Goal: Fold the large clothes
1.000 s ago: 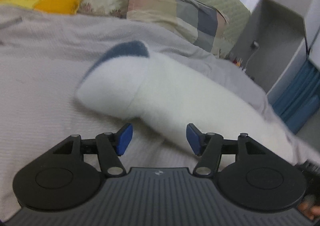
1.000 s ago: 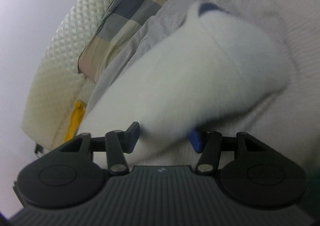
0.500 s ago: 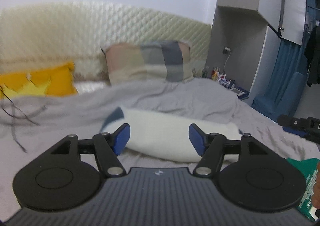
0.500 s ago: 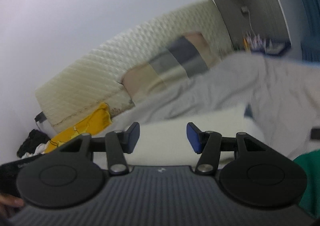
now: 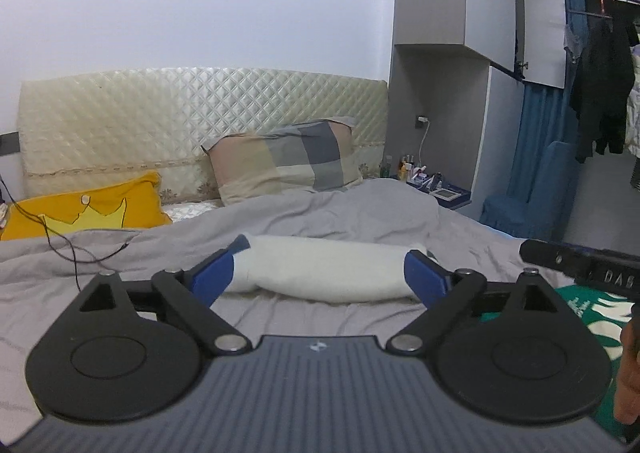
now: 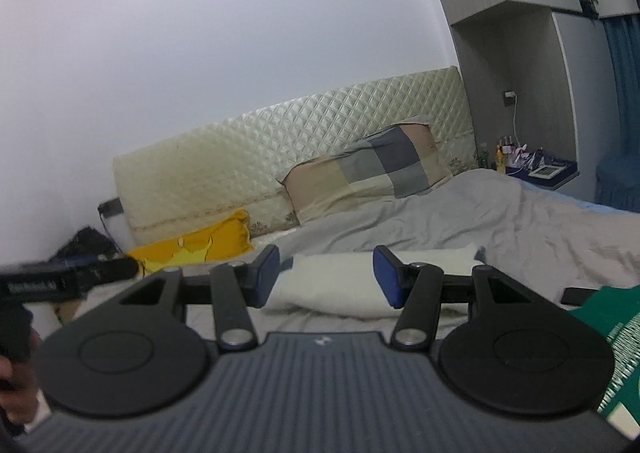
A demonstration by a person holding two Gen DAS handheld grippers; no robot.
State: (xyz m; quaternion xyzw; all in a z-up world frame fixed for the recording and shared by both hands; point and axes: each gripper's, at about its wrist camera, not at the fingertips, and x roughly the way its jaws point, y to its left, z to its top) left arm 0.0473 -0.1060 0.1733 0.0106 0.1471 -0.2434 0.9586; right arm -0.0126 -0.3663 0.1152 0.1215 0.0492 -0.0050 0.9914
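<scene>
Both grippers, left [image 5: 319, 273] and right [image 6: 326, 276], fingers apart, partly hiding the folded white garment [image 5: 324, 273].

1. The left gripper [image 5: 319, 273] is held level, its blue-padded fingers [image 5: 211, 275] spread wide with nothing between them.
2. The right gripper [image 6: 326, 276] tilts slightly, its fingers [image 6: 386, 276] likewise parted and empty.
3. A bare hand [image 5: 630, 377] shows at the left view's right edge.
</scene>
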